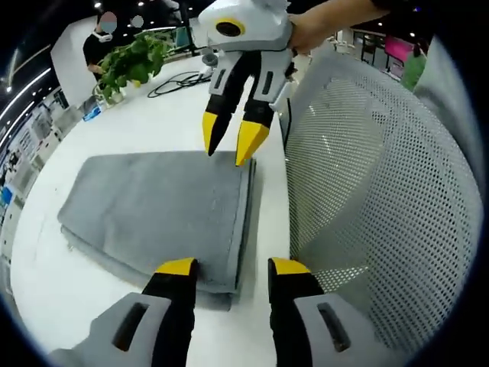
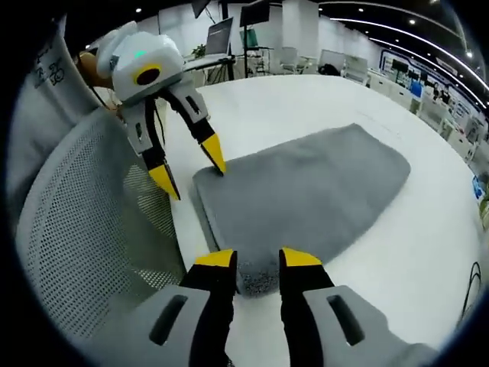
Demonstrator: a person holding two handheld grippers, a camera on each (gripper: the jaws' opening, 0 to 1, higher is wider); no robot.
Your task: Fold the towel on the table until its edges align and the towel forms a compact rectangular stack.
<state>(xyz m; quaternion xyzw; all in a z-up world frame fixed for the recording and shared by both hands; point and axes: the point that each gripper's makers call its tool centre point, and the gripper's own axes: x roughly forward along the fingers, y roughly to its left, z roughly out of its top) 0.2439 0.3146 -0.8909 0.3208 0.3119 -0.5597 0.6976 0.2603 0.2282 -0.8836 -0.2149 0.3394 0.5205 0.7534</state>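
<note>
The white table takes most of both views, and a white mesh chair back stands against its edge on the side of the person. On the table lies the grey towel, already folded to a flat rectangle with several layers showing along its edge next to the chair.

In the left gripper view the left gripper is at the near corner of the towel. Its jaws stand apart, one yellow tip over the folded edge and the other just beside it, over the bare table. They hold nothing.

In the same view the right gripper comes from above at the far corner of the towel, a hand behind it. Its jaws are open a little, with the tips at the edge of the cloth. In the right gripper view a small part of the towel corner sits between the two tips, but the jaws do not close on it.

A green plant and a black cable are at the far end of the table.
</note>
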